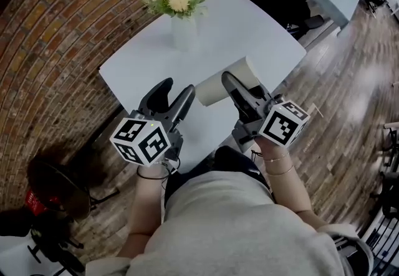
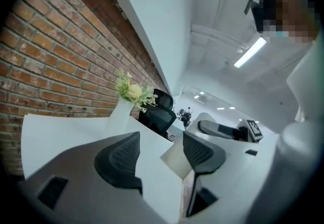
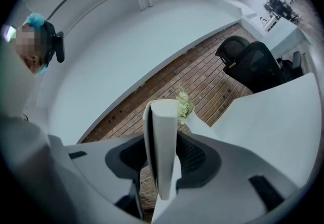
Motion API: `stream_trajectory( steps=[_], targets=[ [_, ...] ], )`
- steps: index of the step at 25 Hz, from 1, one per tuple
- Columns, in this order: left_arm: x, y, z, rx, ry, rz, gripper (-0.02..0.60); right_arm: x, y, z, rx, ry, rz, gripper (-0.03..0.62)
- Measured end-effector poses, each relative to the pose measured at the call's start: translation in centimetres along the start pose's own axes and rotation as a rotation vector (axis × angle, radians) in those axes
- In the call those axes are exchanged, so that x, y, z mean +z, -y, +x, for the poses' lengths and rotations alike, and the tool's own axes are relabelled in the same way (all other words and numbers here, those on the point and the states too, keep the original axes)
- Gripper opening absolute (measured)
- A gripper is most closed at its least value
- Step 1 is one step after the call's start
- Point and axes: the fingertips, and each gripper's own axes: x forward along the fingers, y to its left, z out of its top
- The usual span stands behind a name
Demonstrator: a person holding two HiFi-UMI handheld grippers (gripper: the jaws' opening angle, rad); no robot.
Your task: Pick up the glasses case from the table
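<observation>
White table (image 1: 249, 38) below; right tool (image 3: 161, 160) clamps glasses case (image 3: 163, 127)

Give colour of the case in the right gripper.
Plain white glasses case; best in right gripper view.

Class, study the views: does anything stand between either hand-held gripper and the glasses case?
Nothing does. The case is already clamped between the jaws of the right hand-held gripper. The vase stands farther back on the table, clear of it. The left hand-held gripper is open and empty.
</observation>
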Motion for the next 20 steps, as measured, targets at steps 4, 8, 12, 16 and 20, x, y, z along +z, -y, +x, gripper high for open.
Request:
stream_trajectory(
  steps=[4,8,12,16,20],
  targets=[
    [-0.8,-1.4,-0.7,0.065,-0.005,-0.058,0.181,0.4,-0.3,0.2,-0.001,0.009,-0.020,0.156],
    [-1.8,-1.3,-1.0,0.039,-0.030,-0.085,0.088,0.3,-0.9,0.6,0.035,0.014,-0.042,0.156],
    [-2.7,-1.0,-1.5,0.013,-0.052,-0.100,0.020,-0.5,-1.4,1.0,0.054,0.000,-0.048,0.156],
    [-3.4,-1.0,-1.4,0.022,-0.088,-0.075,0.014,-1.6,-1.0,1.3,0.042,-0.021,-0.057,0.156],
    [-4.4,-1.4,-1.2,0.061,-0.134,-0.060,0.012,-2.9,-0.3,1.1,0.021,-0.035,-0.035,0.155]
  ],
)
